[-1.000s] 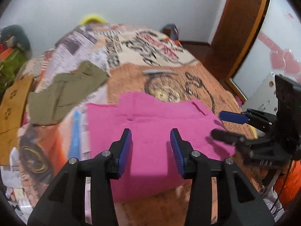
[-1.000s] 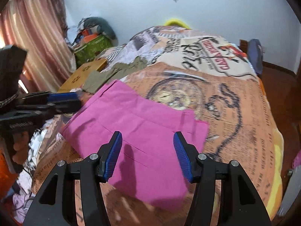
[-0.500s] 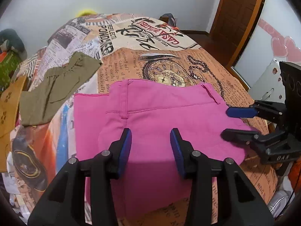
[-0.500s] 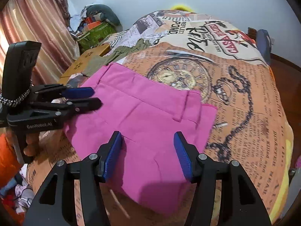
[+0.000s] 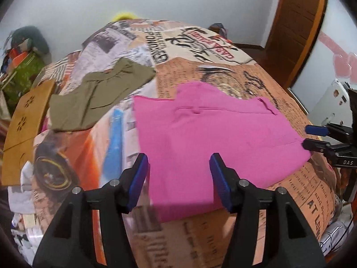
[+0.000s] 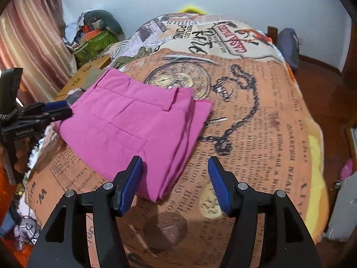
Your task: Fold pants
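The pink pants (image 5: 214, 138) lie folded in a flat rectangle on the printed bedspread (image 5: 196, 44); in the right wrist view (image 6: 133, 122) the waistband faces away and stacked layers show at the near corner. My left gripper (image 5: 179, 178) is open and empty, above the near edge of the pants. My right gripper (image 6: 175, 183) is open and empty, just beyond the pants' near right corner. Each gripper shows in the other's view, the right one (image 5: 314, 137) at the pants' right edge, the left one (image 6: 58, 109) at their left edge.
Olive-green pants (image 5: 96, 93) lie on the bed to the left of the pink ones. A cardboard box (image 5: 24, 120) and a pile of clutter (image 6: 93, 33) stand by the bed's left side. A wooden door (image 5: 296, 29) is at the right.
Both grippers have pulled back and up from the pants and stayed open. The right gripper has shifted toward the pants' right corner. The pants lie as before.
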